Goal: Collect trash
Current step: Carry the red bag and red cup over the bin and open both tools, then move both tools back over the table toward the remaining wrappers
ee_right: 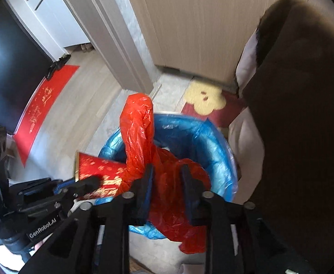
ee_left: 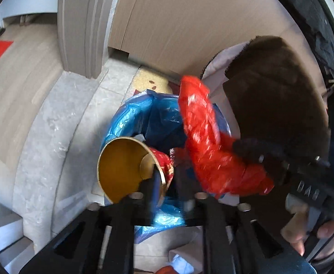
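Observation:
A bin lined with a blue bag [ee_left: 130, 118] [ee_right: 215, 141] stands on the floor below both grippers. My left gripper [ee_left: 167, 189] is shut on the rim of a red paper cup with a gold inside [ee_left: 123, 166], held tilted over the bin's near edge; the cup also shows in the right wrist view [ee_right: 98, 171]. My right gripper [ee_right: 167, 182] holds a crumpled red plastic bag [ee_right: 141, 132] between its fingers over the bin; the bag also shows in the left wrist view [ee_left: 201, 134].
A dark brown cushion or chair [ee_right: 304, 114] stands right of the bin. A wooden door [ee_right: 194, 22] and a door frame [ee_left: 82, 22] are behind. A yellow flower mat [ee_right: 205, 98] and a red floor mat [ee_right: 41, 111] lie on the floor.

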